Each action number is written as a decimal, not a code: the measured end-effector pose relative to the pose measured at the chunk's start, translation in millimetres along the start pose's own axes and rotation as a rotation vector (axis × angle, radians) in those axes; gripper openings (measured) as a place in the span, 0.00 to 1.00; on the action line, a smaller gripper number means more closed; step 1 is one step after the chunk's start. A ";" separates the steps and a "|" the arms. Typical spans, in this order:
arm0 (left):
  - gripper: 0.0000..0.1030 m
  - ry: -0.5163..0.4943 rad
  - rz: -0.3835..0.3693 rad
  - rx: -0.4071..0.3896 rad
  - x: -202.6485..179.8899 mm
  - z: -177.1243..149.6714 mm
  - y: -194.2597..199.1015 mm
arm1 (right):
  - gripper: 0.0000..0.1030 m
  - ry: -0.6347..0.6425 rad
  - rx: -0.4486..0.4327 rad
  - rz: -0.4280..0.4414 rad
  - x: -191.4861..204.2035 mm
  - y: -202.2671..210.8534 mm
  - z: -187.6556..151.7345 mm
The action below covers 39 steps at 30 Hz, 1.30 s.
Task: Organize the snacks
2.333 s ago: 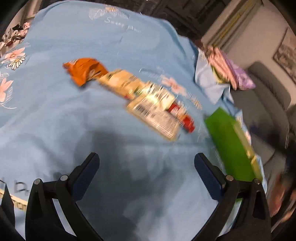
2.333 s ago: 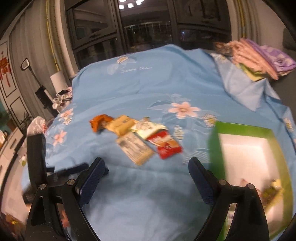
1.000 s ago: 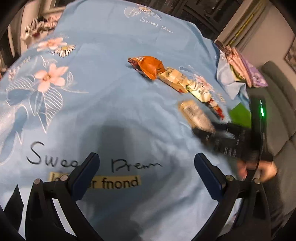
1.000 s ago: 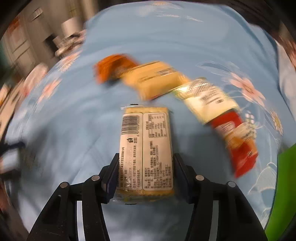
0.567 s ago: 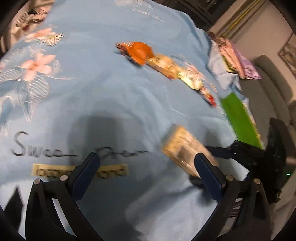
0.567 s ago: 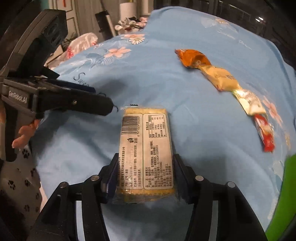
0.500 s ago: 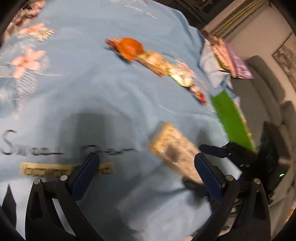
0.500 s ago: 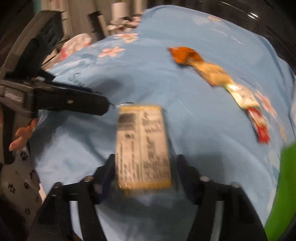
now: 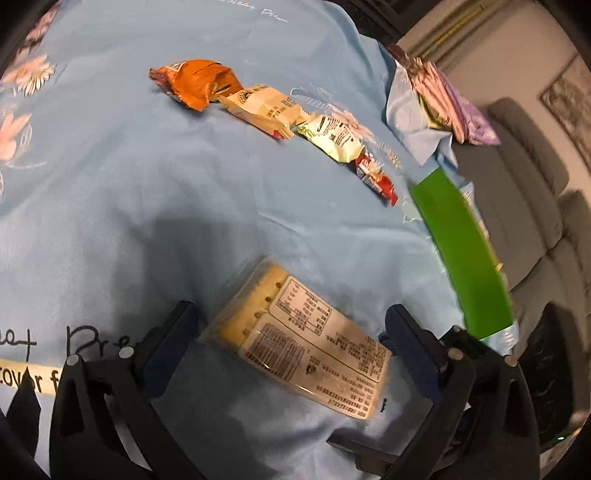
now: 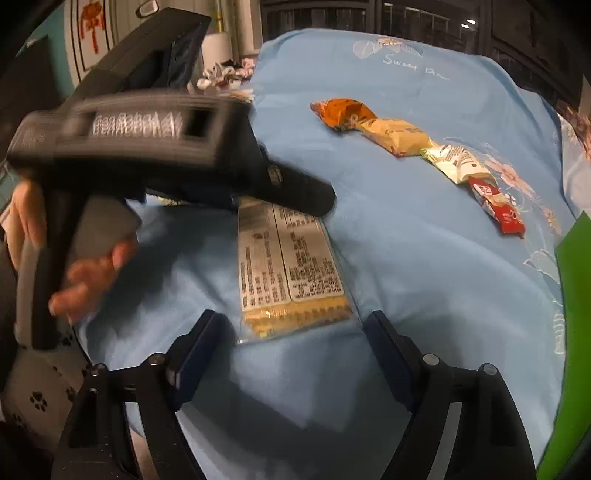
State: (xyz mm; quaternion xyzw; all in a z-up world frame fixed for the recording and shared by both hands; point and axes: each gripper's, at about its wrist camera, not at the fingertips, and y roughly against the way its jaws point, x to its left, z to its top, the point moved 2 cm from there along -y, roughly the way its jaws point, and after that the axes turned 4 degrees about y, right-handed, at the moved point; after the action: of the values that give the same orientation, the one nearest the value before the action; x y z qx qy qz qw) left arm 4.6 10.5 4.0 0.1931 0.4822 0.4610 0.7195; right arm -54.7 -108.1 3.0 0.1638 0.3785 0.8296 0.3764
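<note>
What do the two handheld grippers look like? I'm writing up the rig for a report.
Both are black plastic. The left gripper and right gripper each have two angled arms with silver rivets, ending in dark blue flat pads. From the right wrist view, the left one's boxy black body carries blurred white lettering and has a pistol-style handle in the person's hand. No cables show.

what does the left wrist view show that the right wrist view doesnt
Only the left wrist view: the grey sofa and a pile of folded cloth.

Only the right wrist view: the hand holding the left gripper's body, and dark windows.

Both: the cracker pack on the blue sheet, the row of four snacks and the green box.
</note>
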 end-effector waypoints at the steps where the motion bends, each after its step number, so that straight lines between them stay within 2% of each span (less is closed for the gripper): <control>1: 0.95 -0.007 0.010 0.000 -1.1 -0.1 -1.3 | 0.79 0.004 -0.002 -0.004 0.8 -2.0 1.3; 2: 0.89 -0.008 0.013 -0.002 -1.0 -0.1 -1.5 | 0.78 0.011 -0.006 -0.011 2.1 -3.4 2.2; 3: 0.77 -0.002 0.012 -0.002 0.0 0.0 -0.6 | 0.69 0.014 -0.016 -0.017 2.6 -4.5 3.9; 4: 0.71 0.007 0.018 -0.003 3.2 0.6 -0.1 | 0.61 0.006 -0.022 -0.023 2.1 -4.4 4.6; 6: 0.52 0.029 0.019 0.001 11.6 2.7 1.0 | 0.59 -0.018 -0.024 -0.026 0.3 -3.8 5.3; 9: 0.40 0.097 -0.002 -0.011 19.4 3.6 5.9 | 0.58 -0.029 -0.028 -0.033 1.2 -2.6 5.4; 14: 0.35 0.143 -0.067 0.015 24.9 5.9 11.1 | 0.56 -0.038 -0.053 -0.039 1.8 1.8 4.3; 16: 0.36 0.165 -0.111 0.032 26.9 7.0 14.1 | 0.56 -0.045 -0.070 -0.028 1.6 5.4 4.7; 18: 0.49 0.215 -0.171 0.050 30.4 7.1 15.3 | 0.56 -0.054 -0.093 -0.002 1.2 8.0 6.9; 20: 0.54 0.221 -0.200 0.069 28.1 5.5 13.4 | 0.56 -0.065 -0.126 0.035 4.4 14.0 8.9; 22: 0.52 0.200 -0.190 0.053 23.5 5.4 15.1 | 0.56 -0.056 -0.137 0.052 8.8 15.1 11.5; 24: 0.48 0.190 -0.179 0.049 21.3 5.1 14.0 | 0.56 -0.030 -0.124 0.019 13.5 10.9 11.2; 27: 0.40 0.238 -0.216 0.062 27.4 6.2 11.7 | 0.56 -0.047 -0.094 0.023 9.4 3.6 8.5; 29: 0.39 0.242 -0.212 0.064 29.6 7.6 11.8 | 0.56 -0.062 -0.089 0.034 5.8 2.2 7.3; 31: 0.39 0.189 -0.181 0.056 21.3 6.6 14.1 | 0.56 -0.058 -0.075 0.028 6.2 -1.4 6.1; 33: 0.32 0.142 -0.173 0.044 12.2 5.7 20.7 | 0.55 -0.024 -0.060 -0.005 9.8 -3.2 4.9; 36: 0.23 0.112 -0.216 0.016 3.6 8.4 34.8 | 0.55 -0.029 -0.080 -0.007 9.8 3.9 5.6; 39: 0.19 0.102 -0.228 -0.021 -4.6 10.5 43.1 | 0.51 -0.062 -0.131 0.011 4.0 17.2 7.8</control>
State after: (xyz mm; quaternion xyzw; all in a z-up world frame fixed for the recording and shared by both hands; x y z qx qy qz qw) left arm -7.3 29.9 42.4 0.1057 0.5321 0.3905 0.7438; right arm -61.5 -108.6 21.1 0.1663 0.3107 0.8493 0.3932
